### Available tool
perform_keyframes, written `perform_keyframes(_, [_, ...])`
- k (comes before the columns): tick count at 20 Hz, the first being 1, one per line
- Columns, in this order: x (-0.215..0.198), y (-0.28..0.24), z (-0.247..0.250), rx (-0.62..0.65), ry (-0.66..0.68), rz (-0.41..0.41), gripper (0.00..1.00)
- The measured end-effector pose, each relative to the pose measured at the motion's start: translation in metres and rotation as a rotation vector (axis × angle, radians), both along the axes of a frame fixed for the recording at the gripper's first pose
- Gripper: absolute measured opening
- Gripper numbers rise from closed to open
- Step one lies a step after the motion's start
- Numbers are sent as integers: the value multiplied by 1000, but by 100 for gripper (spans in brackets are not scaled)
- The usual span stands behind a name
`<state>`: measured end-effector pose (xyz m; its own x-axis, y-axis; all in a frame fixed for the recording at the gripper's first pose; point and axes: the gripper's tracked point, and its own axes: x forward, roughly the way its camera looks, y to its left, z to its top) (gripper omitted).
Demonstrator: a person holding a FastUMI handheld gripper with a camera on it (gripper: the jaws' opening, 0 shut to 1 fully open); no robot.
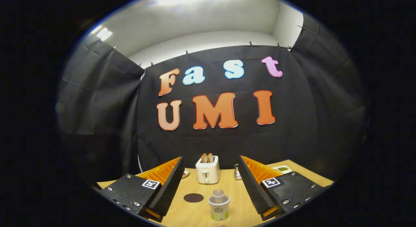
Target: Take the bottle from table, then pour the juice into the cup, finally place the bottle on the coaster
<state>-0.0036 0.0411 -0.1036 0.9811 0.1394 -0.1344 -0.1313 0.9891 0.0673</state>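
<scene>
Between our two spread fingers, and a little ahead of their tips, stands the small clear plastic bottle with a pale body and a green band at its foot; it sits upright on the light wooden table, untouched; our gripper is released, its jaws wide apart with nothing held. Just beside the bottle, towards the left finger, lies the dark round flat coaster, flat on the wood and clear of the bottle; beyond both, towards the booth's wall, stands the white two-slot toaster with slices of toast poking up. Near the right finger's far end we see a small object at the table's back edge, too blurred to name; whether a cup is among the things there we cannot tell.

We judge the step in hand to be the first one: taking the bottle. To do it well we should come down and forward so the bottle's body lies squarely between the pads, not the cap; we should keep the fingers level with the table, centre the bottle so both pads meet it together, and close gently, since a light bottle could tip or slide if one pad touches first; we should also steer clear of the coaster.
</scene>
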Motion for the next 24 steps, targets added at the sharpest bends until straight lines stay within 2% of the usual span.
perform_keyframes(4, [2, -15, -51, -55, 67, -38, 98])
perform_keyframes(10, [7, -9, -120, 0, 184, -9, 98])
perform_keyframes(18, [11, -15, -190, -111, 268, -49, 98])
perform_keyframes(22, [10, -16, -216, -112, 306, -77, 95])
perform_keyframes(24, [9, -18, -227, -121, 318, -91, 90])
